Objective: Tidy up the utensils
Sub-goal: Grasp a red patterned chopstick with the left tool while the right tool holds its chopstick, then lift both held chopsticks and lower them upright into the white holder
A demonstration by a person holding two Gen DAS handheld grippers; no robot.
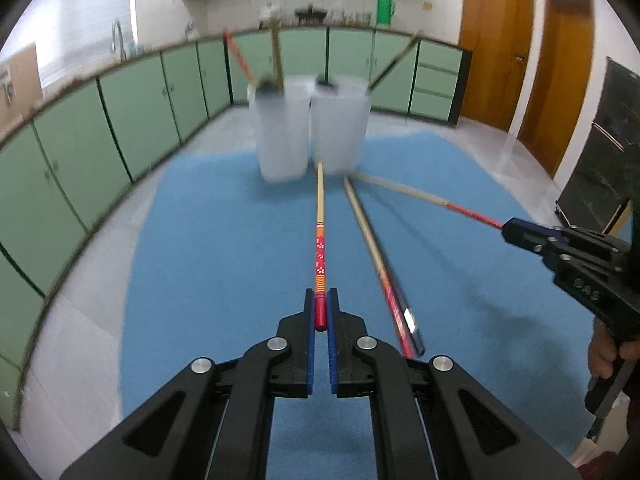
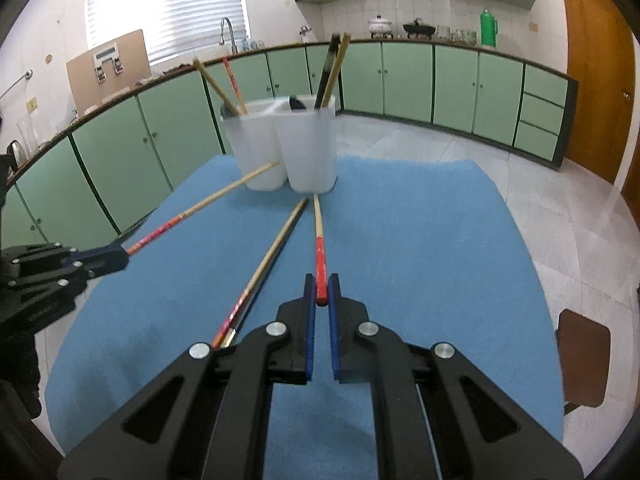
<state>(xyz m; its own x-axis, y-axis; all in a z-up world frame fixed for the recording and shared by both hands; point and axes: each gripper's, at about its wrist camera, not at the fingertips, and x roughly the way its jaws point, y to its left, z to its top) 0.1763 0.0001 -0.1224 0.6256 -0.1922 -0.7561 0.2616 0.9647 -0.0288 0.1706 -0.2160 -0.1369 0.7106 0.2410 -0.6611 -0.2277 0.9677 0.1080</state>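
- A red-ended chopstick is clamped at its painted end by the left gripper.
- Another red-handled chopstick is pinched likewise by the right gripper.
- Two more chopsticks are left lying on the blue mat.
- The pick-up step is judged done; next, each tip would need lifting above the white holder rim and lowering in.

**Around the kitchen**

A long row of green cabinets runs along the wall. On the counter stand a green thermos and a white pot. A tap curves by the bright window blinds. A brown wooden door is on the right.
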